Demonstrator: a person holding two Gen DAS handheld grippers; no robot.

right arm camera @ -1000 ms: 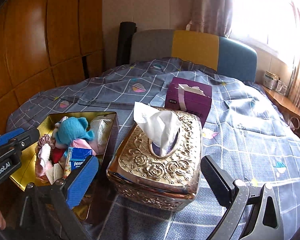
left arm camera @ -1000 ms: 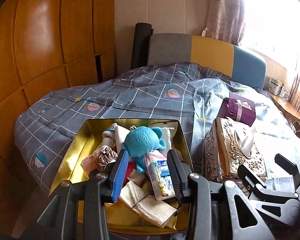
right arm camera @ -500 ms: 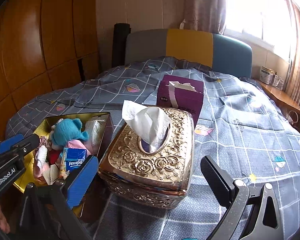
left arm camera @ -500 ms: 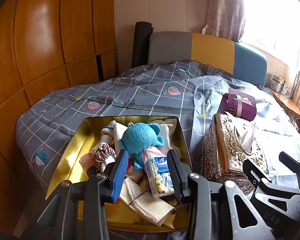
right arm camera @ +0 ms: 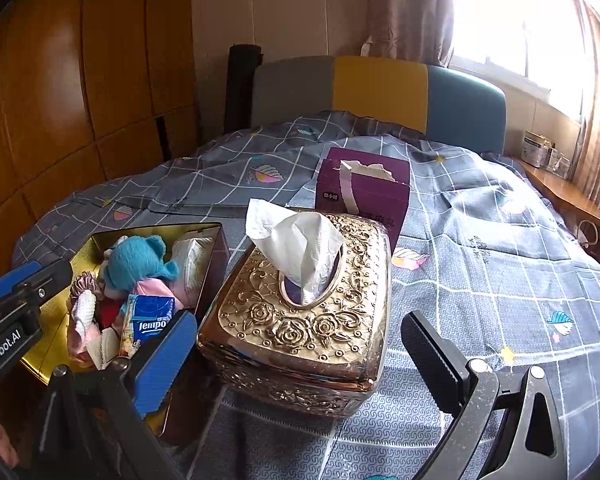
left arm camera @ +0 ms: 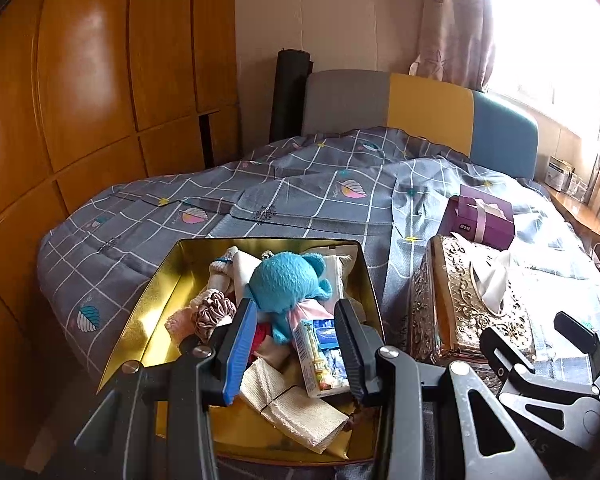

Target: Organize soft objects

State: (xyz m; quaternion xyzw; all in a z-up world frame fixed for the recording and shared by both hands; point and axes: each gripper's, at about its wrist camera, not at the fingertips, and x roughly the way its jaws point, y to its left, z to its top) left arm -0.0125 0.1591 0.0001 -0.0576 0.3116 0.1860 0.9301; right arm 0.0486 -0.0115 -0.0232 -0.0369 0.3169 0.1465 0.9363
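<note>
my left tool [left arm camera: 296, 344] hangs apart and empty above the near end of the gold tin [left arm camera: 148, 304] at the bed's [right arm camera: 480, 272] near left corner. my right tool [right arm camera: 296, 364] gapes wide before the embossed metal tissue box [right arm camera: 300, 320]. the tin gathers soft things: cloth, tissue pack [left arm camera: 320, 356], fuzzy blue plush [left arm camera: 284, 284]. beyond, a purple cardboard box [right arm camera: 372, 192].

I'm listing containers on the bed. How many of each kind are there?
Gold tin: 1
Ornate tissue box: 1
Purple tissue box: 1
Total: 3
</note>
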